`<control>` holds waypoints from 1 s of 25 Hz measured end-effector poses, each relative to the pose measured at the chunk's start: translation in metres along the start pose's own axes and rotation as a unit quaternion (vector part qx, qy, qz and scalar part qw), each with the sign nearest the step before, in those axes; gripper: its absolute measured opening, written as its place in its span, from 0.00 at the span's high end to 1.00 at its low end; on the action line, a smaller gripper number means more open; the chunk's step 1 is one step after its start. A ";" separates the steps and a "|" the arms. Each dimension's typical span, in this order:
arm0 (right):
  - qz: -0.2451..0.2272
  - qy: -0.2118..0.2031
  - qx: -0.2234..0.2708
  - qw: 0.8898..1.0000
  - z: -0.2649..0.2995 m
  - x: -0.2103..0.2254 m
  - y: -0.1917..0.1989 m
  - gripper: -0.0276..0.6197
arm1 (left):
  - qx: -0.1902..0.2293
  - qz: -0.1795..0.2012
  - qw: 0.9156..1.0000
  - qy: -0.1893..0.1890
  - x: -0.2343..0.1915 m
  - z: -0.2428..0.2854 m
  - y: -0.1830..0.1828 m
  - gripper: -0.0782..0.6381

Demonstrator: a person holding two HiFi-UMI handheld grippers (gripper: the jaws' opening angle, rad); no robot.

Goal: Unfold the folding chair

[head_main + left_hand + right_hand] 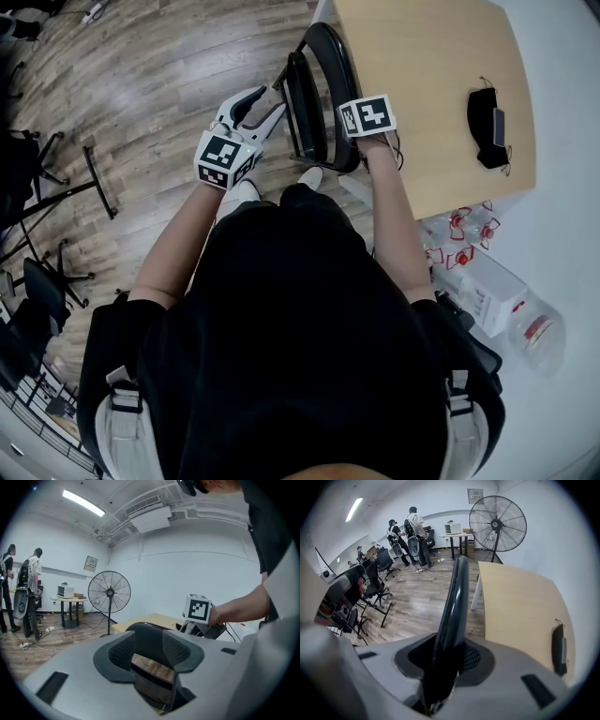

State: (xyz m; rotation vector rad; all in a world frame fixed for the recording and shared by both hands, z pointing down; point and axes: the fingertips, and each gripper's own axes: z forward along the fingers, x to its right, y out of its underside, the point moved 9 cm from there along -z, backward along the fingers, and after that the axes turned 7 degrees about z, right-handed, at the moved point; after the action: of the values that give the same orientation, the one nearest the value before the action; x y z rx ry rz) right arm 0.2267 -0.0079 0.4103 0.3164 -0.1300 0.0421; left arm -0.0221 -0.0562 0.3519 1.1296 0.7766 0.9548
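The black folding chair (pixel 319 94) stands folded on the wood floor just ahead of the person's feet, beside a table. My right gripper (pixel 352 150) points steeply down under its marker cube and is shut on the chair's top rail (pixel 454 602), which runs up out of the jaws in the right gripper view. My left gripper (pixel 276 101) reaches nearly level to the chair's left edge. In the left gripper view the jaws stand narrow, with a dark part of the chair (pixel 147 639) between them. The right gripper's cube (pixel 199 609) shows beyond.
A light wooden table (pixel 441 103) with a black pouch (pixel 487 127) stands right of the chair. Plastic bottles (pixel 497 291) lie on the floor at the right. Office chairs (pixel 37 281) crowd the left. A standing fan (pixel 497 524) and people (pixel 412 534) are farther off.
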 end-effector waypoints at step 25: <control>-0.016 -0.010 0.035 0.999 0.006 -0.048 -0.004 0.79 | -0.182 -0.176 0.962 -0.100 -0.062 0.121 0.120 0.60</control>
State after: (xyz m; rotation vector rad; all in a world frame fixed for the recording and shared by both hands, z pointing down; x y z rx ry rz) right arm 0.1791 -0.0149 0.4084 0.3891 -0.1432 0.0129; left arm 0.0338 -0.1429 0.5014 0.7224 0.5811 0.6372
